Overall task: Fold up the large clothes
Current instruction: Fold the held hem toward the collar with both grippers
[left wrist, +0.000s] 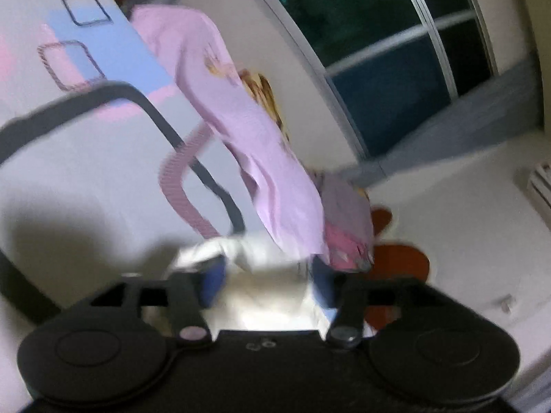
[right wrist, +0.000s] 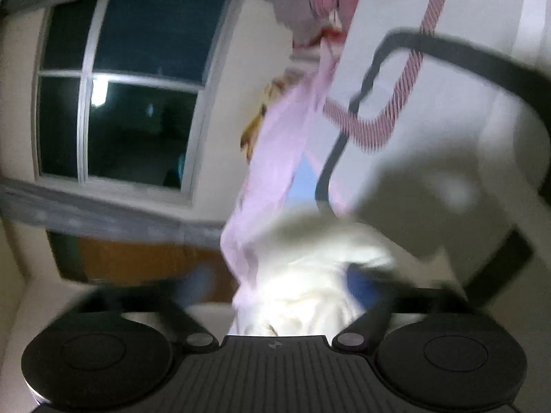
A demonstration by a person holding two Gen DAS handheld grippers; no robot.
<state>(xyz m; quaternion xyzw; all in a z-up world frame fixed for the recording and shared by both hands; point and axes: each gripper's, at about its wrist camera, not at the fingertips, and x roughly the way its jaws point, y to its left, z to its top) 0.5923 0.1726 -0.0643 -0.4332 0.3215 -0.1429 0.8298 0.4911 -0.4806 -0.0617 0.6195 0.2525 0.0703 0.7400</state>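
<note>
Lay across a patterned bed sheet [left wrist: 69, 158], toward its edge by the window [left wrist: 396, 79]: a lilac garment [left wrist: 248, 130], bunched, pale fabric reaching between both claws. Left claw [left wrist: 268, 282] stood apart, pads clear. Right claw [right wrist: 282, 285] gaped wide, blurred.
</note>
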